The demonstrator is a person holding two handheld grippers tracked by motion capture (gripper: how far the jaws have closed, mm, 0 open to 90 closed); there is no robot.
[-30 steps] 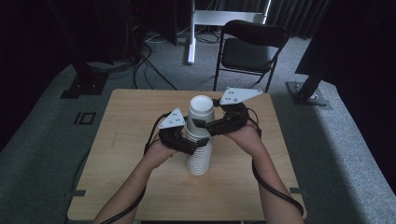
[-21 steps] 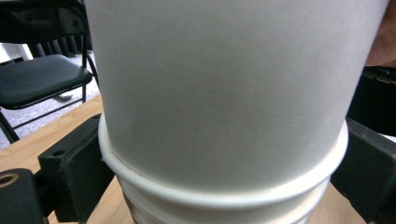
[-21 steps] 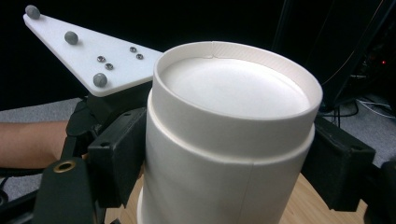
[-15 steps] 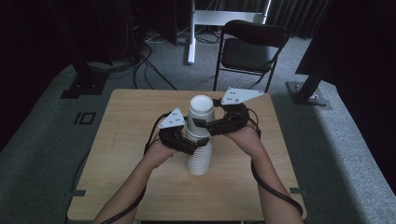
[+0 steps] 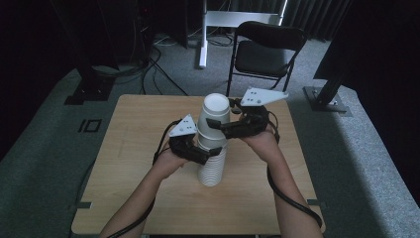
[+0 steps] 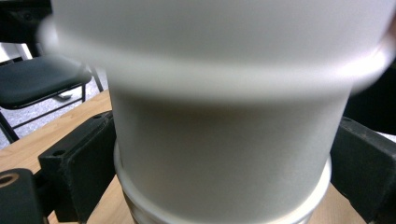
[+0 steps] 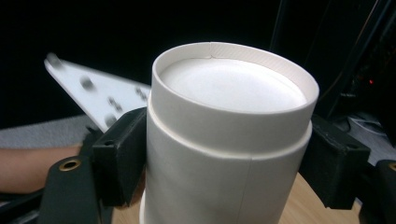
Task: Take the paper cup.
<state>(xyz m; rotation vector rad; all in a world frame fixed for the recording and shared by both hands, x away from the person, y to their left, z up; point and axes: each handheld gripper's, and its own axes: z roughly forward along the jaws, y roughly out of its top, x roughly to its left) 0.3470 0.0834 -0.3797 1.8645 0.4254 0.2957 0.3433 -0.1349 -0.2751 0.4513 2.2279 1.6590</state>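
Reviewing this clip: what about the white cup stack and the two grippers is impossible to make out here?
- Count of the white paper cup stack: rims too small in the high view.
- Stack's base: cut off by the bottom edge in both gripper views.
- Upper cup rim: blurred in the left gripper view.
- Jaw contact: hidden behind cup walls.

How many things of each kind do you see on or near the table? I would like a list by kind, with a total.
Cup stack: 1 (the number of cups in it cannot be told)
Grippers: 2, left and right, each shut on the stack
Table: 1
Chair: 1
Total: 5
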